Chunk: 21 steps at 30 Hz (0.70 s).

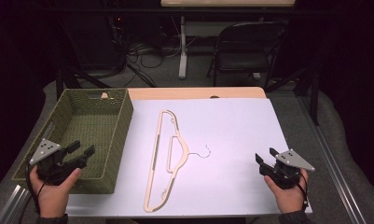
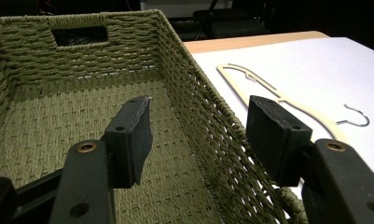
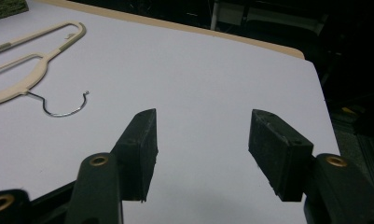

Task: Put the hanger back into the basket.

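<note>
- Cream plastic clothes hanger with a thin metal hook (image 1: 168,158): lying flat near the middle of the white sheet, long bar running near to far, hook pointing right; touched by neither gripper.
- Left gripper (image 1: 81,150): hovering at the near left over the basket's near right corner, jaws standing spread with nothing between them; the basket's right wall is sitting between it and the hanger.
- Right gripper (image 1: 266,156): hovering at the near right over bare sheet, jaws standing apart and holding nothing; well apart from the hanger's hook, with open sheet between.
- Olive-green woven rectangular basket (image 1: 120,128): standing at the left edge, just beside the hanger, with a handle slot in its far wall.
- White sheet (image 1: 240,130): covering the table.
- Light wooden tabletop (image 1: 189,93): showing along the far edge.
- Dark folding chair (image 1: 243,44): standing on the floor beyond the table.
</note>
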{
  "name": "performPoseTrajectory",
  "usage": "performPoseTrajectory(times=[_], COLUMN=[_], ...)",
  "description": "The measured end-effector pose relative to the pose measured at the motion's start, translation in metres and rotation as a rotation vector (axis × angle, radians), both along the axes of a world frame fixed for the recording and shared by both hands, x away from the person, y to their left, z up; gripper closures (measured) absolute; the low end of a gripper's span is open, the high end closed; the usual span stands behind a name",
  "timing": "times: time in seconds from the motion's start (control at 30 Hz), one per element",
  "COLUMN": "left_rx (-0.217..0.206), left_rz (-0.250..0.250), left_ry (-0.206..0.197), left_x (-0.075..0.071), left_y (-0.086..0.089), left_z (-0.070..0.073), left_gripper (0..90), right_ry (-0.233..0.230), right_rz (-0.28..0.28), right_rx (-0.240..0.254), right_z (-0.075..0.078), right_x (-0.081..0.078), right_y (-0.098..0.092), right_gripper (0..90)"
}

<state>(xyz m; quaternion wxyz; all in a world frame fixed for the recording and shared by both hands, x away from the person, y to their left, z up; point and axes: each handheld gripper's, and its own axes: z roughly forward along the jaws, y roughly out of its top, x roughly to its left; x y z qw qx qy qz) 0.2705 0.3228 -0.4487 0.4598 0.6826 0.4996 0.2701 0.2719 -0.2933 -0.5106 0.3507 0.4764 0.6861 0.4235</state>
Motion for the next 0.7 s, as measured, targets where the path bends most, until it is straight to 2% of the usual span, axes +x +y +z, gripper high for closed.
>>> performPoseTrajectory(times=[0.3, 0.5, 0.7], left_rx=[0.005, 0.007, 0.018], left_rz=[-0.026, -0.037, -0.066], left_ry=[0.01, 0.015, 0.027], left_x=[0.001, 0.003, 0.005], left_y=[-0.008, -0.016, -0.033], left_z=[0.003, 0.004, 0.008], left_gripper=[40.0, 40.1, 40.1], right_ry=[0.011, 0.008, 0.023], right_rz=[0.035, 0.045, 0.048], right_rx=[-0.022, -0.013, -0.006], right_z=[-0.001, -0.002, -0.002], right_x=[-0.002, -0.002, -0.002], right_y=[0.005, 0.006, 0.006], right_gripper=[41.9, 41.9, 41.9])
